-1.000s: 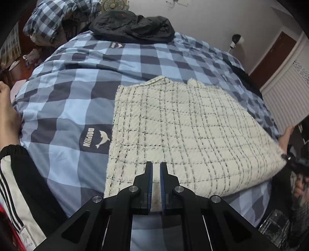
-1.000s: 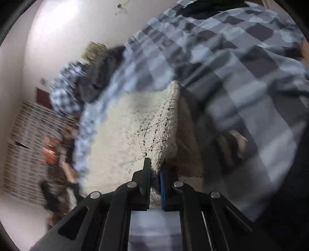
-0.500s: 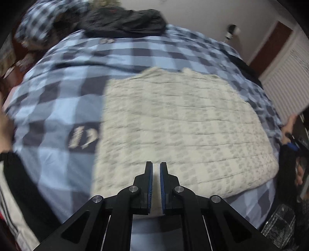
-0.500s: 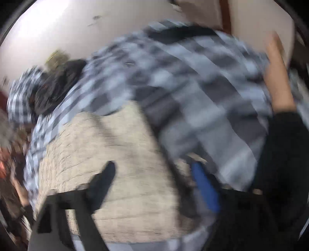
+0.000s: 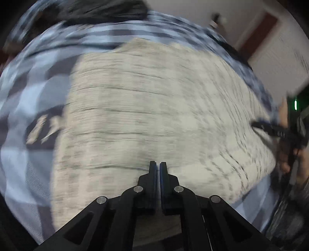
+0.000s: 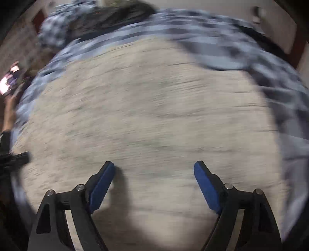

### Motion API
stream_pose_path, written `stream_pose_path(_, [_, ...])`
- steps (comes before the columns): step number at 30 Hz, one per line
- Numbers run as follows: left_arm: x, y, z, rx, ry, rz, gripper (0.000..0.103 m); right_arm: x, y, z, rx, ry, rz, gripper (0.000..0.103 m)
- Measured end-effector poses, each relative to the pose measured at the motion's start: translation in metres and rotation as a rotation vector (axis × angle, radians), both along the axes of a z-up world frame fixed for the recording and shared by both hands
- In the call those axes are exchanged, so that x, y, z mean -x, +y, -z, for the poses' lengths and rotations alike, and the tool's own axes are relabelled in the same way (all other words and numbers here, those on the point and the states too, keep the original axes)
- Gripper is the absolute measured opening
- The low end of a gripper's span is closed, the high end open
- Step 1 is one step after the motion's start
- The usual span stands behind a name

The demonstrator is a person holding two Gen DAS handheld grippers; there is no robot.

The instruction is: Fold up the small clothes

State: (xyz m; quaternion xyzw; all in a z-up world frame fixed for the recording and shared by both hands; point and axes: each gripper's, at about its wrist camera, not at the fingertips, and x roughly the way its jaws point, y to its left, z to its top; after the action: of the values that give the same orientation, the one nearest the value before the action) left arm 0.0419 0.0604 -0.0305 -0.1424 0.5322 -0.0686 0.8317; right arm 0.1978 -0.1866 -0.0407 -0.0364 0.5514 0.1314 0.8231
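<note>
A cream garment with thin dark checks (image 5: 154, 108) lies flat on the blue checked bedspread (image 5: 38, 85). Both views are blurred by motion. My left gripper (image 5: 157, 166) is shut over the garment's near edge; whether cloth is pinched between its fingers is not clear. My right gripper (image 6: 154, 168) is open and empty, its blue pads (image 6: 102, 185) spread wide just above the garment (image 6: 150, 108). The right gripper also shows in the left wrist view (image 5: 278, 133) at the garment's right edge.
A dark jacket (image 5: 104, 11) lies at the far end of the bed, with a checked pillow (image 6: 54, 32) beside it. A dark red door (image 5: 258, 34) and white wall stand at the back right. The bedspread (image 6: 231, 42) surrounds the garment.
My right gripper has let go of the garment's edge, opened wide and swung over the flat garment. My left gripper has stayed shut and moved forward over the garment.
</note>
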Motion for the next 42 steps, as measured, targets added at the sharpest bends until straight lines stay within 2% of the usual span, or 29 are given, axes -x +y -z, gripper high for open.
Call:
stream_pose_path(2, [0.003,0.026,0.001,0.028,0.006,-0.09,0.005,-0.02,-0.044,-0.002,0.008,0.045,0.123,0.078])
stream_pose_path(3, [0.004,0.036,0.0,-0.014,0.011,-0.146,0.005,-0.028,-0.068,-0.005,0.013,0.068,0.196,0.078])
stream_pose_path(4, [0.005,0.041,-0.001,-0.105,0.018,-0.194,0.006,-0.033,-0.09,-0.011,0.051,0.071,0.272,0.078])
stream_pose_path(5, [0.006,0.043,-0.002,-0.264,0.034,-0.247,0.006,-0.039,-0.107,-0.02,0.093,0.049,0.331,0.079])
stream_pose_path(6, [0.006,0.042,-0.002,-0.347,0.042,-0.264,0.006,-0.044,-0.121,-0.031,0.096,0.015,0.364,0.079])
stream_pose_path(7, [0.005,0.04,-0.001,-0.382,0.046,-0.266,0.006,-0.05,-0.131,-0.041,0.078,-0.012,0.382,0.079])
stream_pose_path(8, [0.004,0.038,-0.001,-0.366,0.043,-0.26,0.006,-0.062,-0.139,-0.048,0.048,-0.024,0.396,0.079])
stream_pose_path(10, [0.002,0.031,-0.001,-0.351,0.032,-0.241,0.006,-0.086,-0.139,-0.049,-0.001,-0.001,0.388,0.079])
stream_pose_path(12, [0.001,0.021,0.0,-0.411,0.032,-0.214,0.006,-0.115,-0.12,-0.034,-0.022,0.051,0.361,0.079])
stream_pose_path(14, [0.002,0.01,0.003,-0.471,0.032,-0.187,0.006,-0.131,-0.094,-0.017,-0.002,0.095,0.319,0.079])
stream_pose_path(18, [0.0,0.008,0.005,-0.508,0.033,-0.166,0.006,-0.14,-0.057,0.0,0.053,0.141,0.254,0.078])
stream_pose_path(19, [0.0,0.01,0.004,-0.498,0.034,-0.17,0.006,-0.137,-0.05,0.001,0.082,0.144,0.227,0.054])
stream_pose_path(20, [0.003,0.012,0.003,-0.482,0.035,-0.177,0.006,-0.137,-0.043,0.002,0.095,0.134,0.203,0.001])
stream_pose_path(21, [0.002,0.013,0.003,-0.471,0.036,-0.181,0.006,-0.135,-0.041,0.0,0.085,0.131,0.204,0.004])
stream_pose_path(22, [0.002,0.015,0.004,-0.461,0.038,-0.185,0.006,-0.13,-0.042,-0.01,0.057,0.09,0.224,0.003])
stream_pose_path(25, [0.0,0.016,0.005,-0.46,0.043,-0.19,0.006,-0.106,-0.06,-0.061,-0.049,-0.101,0.297,0.003])
stream_pose_path(27, [-0.002,0.014,0.005,-0.47,0.041,-0.192,0.006,-0.101,-0.075,-0.075,-0.094,-0.141,0.349,0.003])
stream_pose_path(28, [-0.003,0.015,0.005,-0.471,0.041,-0.194,0.006,-0.1,-0.082,-0.076,-0.116,-0.142,0.361,0.003])
stream_pose_path(30, [-0.004,0.015,0.006,-0.465,0.044,-0.202,0.006,-0.103,-0.09,-0.061,-0.05,-0.115,0.363,0.003])
stream_pose_path(32, [-0.003,0.017,0.005,-0.455,0.041,-0.208,0.006,-0.119,-0.092,-0.03,0.022,-0.014,0.355,0.005])
stream_pose_path(34, [0.001,0.018,0.003,-0.448,0.034,-0.211,0.006,-0.12,-0.109,-0.019,0.111,0.049,0.47,0.007])
stream_pose_path(35, [0.003,0.019,0.001,-0.447,0.029,-0.215,0.006,-0.115,-0.119,-0.026,0.103,0.019,0.533,0.007])
stream_pose_path(36, [0.005,0.02,-0.003,-0.454,0.018,-0.224,0.006,-0.102,-0.13,-0.042,0.018,-0.077,0.604,0.009])
stream_pose_path(37, [0.008,0.021,-0.01,-0.473,0.002,-0.239,0.006,-0.086,-0.135,-0.058,-0.059,-0.167,0.656,0.019])
stream_pose_path(38, [0.01,0.02,-0.022,-0.505,-0.023,-0.253,0.006,-0.077,-0.133,-0.067,-0.071,-0.194,0.666,0.04])
stream_pose_path(39, [0.012,0.017,-0.037,-0.538,-0.065,-0.258,0.006,-0.063,-0.123,-0.079,-0.067,-0.207,0.647,0.05])
stream_pose_path(40, [0.013,0.012,-0.051,-0.548,-0.106,-0.25,0.006,-0.053,-0.11,-0.086,-0.078,-0.214,0.6,0.065])
stream_pose_path(41, [0.012,0.004,-0.065,-0.539,-0.148,-0.23,0.006,-0.037,-0.09,-0.095,-0.111,-0.221,0.517,0.074])
stream_pose_path(42, [0.009,-0.005,-0.077,-0.502,-0.177,-0.193,0.006,-0.027,-0.074,-0.1,-0.134,-0.22,0.45,0.078])
